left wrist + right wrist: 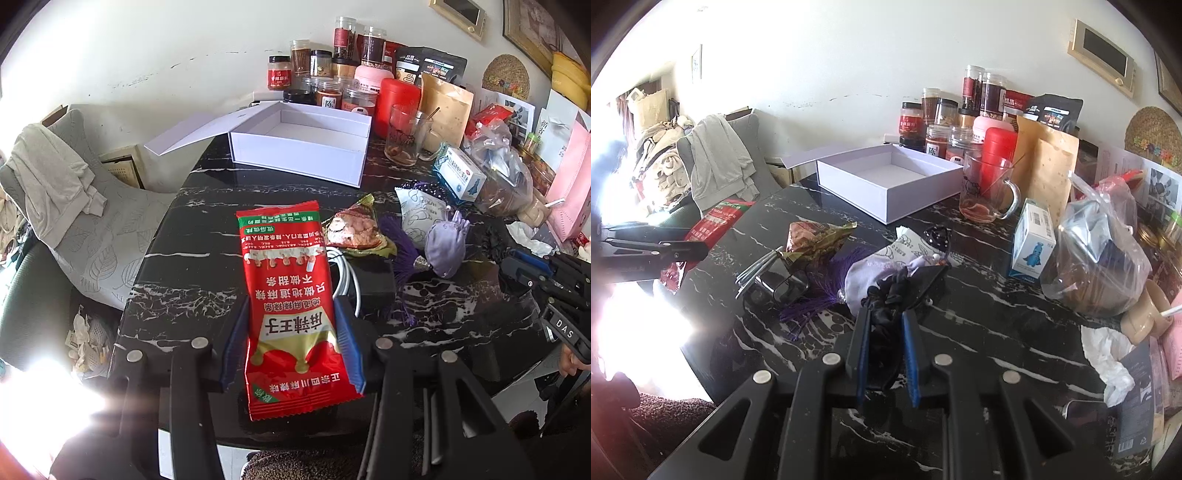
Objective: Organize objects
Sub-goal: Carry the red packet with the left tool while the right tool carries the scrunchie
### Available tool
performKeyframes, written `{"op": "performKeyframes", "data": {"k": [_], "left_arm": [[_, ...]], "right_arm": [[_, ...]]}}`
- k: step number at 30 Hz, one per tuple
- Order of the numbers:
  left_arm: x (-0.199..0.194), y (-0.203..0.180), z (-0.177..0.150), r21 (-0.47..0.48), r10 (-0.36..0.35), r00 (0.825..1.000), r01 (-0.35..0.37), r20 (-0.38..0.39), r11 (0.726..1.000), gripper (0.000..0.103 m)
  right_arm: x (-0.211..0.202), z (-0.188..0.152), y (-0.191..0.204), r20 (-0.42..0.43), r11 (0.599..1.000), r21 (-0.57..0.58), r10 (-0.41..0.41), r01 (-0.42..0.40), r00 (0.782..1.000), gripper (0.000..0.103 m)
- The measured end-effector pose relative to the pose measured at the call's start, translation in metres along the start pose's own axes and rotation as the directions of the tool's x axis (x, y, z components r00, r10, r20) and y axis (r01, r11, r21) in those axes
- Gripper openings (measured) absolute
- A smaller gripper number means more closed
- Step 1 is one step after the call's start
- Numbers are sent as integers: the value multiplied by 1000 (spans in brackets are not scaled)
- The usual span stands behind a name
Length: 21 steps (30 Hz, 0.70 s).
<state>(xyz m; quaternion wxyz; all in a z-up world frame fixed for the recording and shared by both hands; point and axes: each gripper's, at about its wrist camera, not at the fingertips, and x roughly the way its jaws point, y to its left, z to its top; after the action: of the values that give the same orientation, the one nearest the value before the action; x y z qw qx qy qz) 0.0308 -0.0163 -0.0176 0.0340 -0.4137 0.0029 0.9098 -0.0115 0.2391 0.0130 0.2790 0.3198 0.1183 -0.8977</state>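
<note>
Left hand-held gripper (291,343), bottom centre, is clamped on a red snack pack (291,295), held above the counter (207,221). Right hand-held gripper (884,339), bottom centre, pinches a black scrunchie (886,295). Both look mid-carry. White box (299,153) sits open, upper centre, w/ nothing visible inside. Next, probably: carry both over the rim and let go inside.
</note>
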Motion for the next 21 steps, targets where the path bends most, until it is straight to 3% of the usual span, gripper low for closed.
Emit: {"op": "performKeyframes", "data": {"k": [10,21], "left_arm": [[5,-8,50,58,-21,999,19,27,998,44],[42,-13,110,83,-55,998,53,17,995,44]], "right_arm": [[14,43,-4,44,998,-57,15,-13,999,16],[46,94,-13,52,995,-98,41,-35,998,16]]}}
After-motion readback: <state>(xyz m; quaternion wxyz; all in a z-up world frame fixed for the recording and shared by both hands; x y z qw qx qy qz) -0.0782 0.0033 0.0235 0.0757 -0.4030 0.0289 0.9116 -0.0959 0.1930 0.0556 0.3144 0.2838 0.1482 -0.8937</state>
